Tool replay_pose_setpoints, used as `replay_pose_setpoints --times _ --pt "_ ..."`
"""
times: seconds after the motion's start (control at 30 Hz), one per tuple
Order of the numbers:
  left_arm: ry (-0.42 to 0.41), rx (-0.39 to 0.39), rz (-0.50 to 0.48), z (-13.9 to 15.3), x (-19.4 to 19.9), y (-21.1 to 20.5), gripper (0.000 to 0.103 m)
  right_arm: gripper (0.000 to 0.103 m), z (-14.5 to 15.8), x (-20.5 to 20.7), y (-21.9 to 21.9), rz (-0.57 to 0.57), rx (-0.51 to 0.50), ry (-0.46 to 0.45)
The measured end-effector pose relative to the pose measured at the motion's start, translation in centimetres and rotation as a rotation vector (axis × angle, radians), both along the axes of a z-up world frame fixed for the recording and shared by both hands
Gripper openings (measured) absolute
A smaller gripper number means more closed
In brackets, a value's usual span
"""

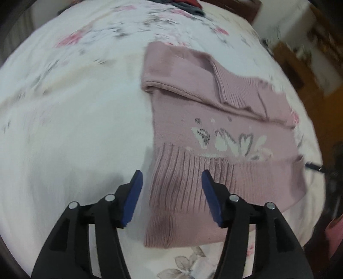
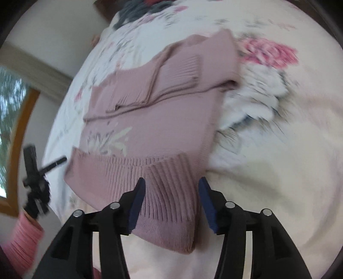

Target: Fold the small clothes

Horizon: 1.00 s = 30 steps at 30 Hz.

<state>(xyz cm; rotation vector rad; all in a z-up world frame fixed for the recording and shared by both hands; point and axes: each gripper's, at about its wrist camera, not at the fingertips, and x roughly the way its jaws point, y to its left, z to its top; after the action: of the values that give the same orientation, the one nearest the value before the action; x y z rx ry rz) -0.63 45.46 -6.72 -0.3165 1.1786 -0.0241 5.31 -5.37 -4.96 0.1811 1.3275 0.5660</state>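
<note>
A small dusty-pink knitted sweater [image 1: 214, 133] with a white and grey flower pattern lies flat on the bed, its sleeves folded across the chest. My left gripper [image 1: 171, 178] is open and hovers over the left corner of the ribbed hem, with nothing between its blue pads. In the right wrist view the same sweater [image 2: 167, 120] fills the middle. My right gripper [image 2: 171, 186] is open above the hem's right corner. The ribbed hem [image 2: 167, 193] shows between the fingers, which do not pinch it.
The bed carries a white sheet with pink flowers [image 1: 75, 107]. Dark clothes [image 2: 137, 8] are piled at its far end. A black camera stand [image 2: 34, 171] and a pink sleeve [image 2: 23, 236] are at the left in the right wrist view. Wooden furniture [image 1: 300, 70] stands beyond the bed.
</note>
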Motion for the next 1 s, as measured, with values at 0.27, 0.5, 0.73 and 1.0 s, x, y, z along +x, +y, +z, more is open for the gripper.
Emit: replay_pose_setpoints --times 0.27,0.5,0.73,1.0 --pt "0.022 0.055 -0.081 -1.5 1.7 -1.2 0.057 0.054 -1.3 0.3 2.4 0.091 -0.078 -0.024" --pt "-0.001 0.073 -0.070 -1.2 1.6 -1.7 0.017 0.018 -1.8 0.0 2.7 0.122 -0.089 -0.034" --pt "-0.057 0.052 -0.101 0.4 0.1 -2.9 0.013 0.012 -0.5 -0.6 2.3 0.135 -0.031 -0.046" --pt "0.031 0.031 -0.099 -3.1 1.9 -2.7 0.027 0.028 -2.8 0.3 2.6 0.119 -0.067 0.015"
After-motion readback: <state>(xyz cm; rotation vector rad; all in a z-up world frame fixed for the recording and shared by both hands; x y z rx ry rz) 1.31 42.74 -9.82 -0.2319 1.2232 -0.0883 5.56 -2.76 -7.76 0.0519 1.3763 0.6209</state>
